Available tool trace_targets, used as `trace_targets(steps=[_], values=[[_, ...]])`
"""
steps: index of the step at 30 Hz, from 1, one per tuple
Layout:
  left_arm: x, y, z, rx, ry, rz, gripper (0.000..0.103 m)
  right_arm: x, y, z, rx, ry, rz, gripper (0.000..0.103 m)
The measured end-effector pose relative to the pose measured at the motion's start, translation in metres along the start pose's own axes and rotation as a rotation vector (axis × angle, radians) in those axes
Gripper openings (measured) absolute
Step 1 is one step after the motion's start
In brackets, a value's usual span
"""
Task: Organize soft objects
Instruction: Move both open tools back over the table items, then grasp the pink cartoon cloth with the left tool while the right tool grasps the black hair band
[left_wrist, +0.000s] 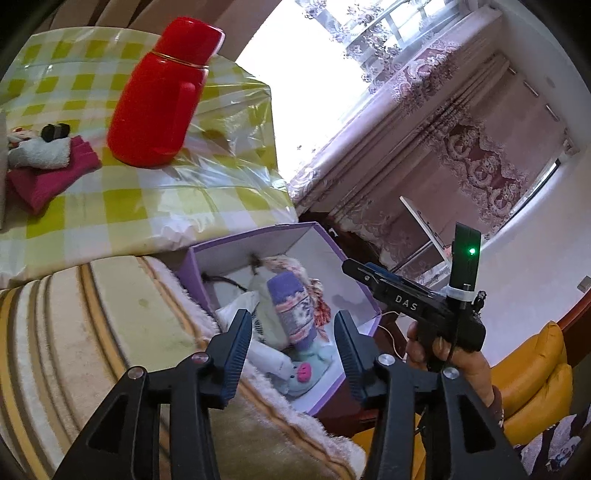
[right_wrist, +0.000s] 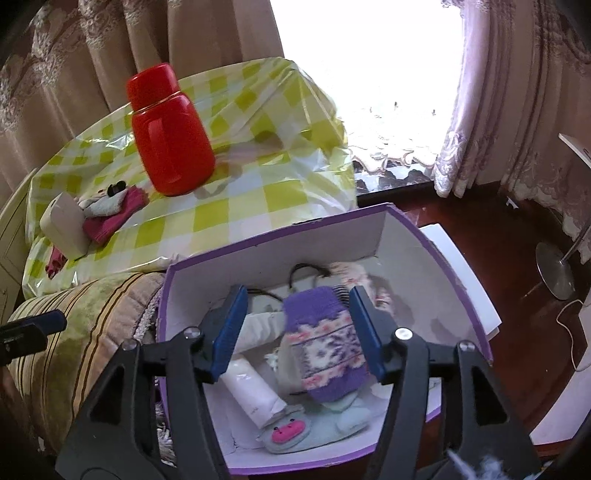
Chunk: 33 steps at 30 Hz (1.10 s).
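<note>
Curtained room, checked plastic tablecloth (right_wrist: 236, 206) at left, purple-edged cardboard box (right_wrist: 406, 236) at right, part filled.
Left on the table: fuzzy white sock (right_wrist: 105, 206) on a folded magenta cloth (right_wrist: 110, 225), beside a glossy red flask (right_wrist: 171, 144) — not yet sorted. In the box: fleecy purple patterned sock (right_wrist: 325, 343), pale-blue plush slipper (right_wrist: 295, 432). Left gripper (left_wrist: 293, 354) and right gripper (right_wrist: 295, 332) both hang open and empty above it.

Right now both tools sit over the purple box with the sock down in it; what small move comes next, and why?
Probably swing the left tool toward the folded pink and white cloths on the checked table. The purple sock lies in the purple box between the right tool's open pads, untouched, so that drop looks done. The cloths are the soft things still outside the box.
</note>
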<state>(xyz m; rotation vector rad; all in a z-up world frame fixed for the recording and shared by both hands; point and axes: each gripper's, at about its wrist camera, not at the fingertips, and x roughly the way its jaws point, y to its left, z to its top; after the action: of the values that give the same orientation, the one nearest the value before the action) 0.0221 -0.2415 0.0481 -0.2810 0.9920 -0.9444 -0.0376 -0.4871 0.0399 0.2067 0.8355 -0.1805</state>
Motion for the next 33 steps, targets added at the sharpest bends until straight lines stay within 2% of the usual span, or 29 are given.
trace_targets(steps=[5, 12, 15, 25, 33], values=[[-0.018, 0.013, -0.004, -0.018, -0.033, 0.029, 0.048, 0.003, 0.02, -0.001, -0.035, 0.009, 0.035, 0.064], [-0.061, 0.049, -0.011, -0.088, -0.121, 0.121, 0.048, 0.015, 0.059, -0.001, -0.096, 0.033, 0.113, 0.066], [-0.086, 0.072, -0.017, -0.146, -0.167, 0.172, 0.048, 0.021, 0.078, 0.003, -0.124, 0.039, 0.158, 0.067], [-0.177, 0.159, -0.024, -0.388, -0.362, 0.375, 0.048, 0.03, 0.132, 0.03, -0.237, 0.013, 0.223, 0.071], [-0.207, 0.211, -0.008, -0.491, -0.435, 0.428, 0.048, 0.052, 0.182, 0.056, -0.309, 0.028, 0.273, 0.071]])
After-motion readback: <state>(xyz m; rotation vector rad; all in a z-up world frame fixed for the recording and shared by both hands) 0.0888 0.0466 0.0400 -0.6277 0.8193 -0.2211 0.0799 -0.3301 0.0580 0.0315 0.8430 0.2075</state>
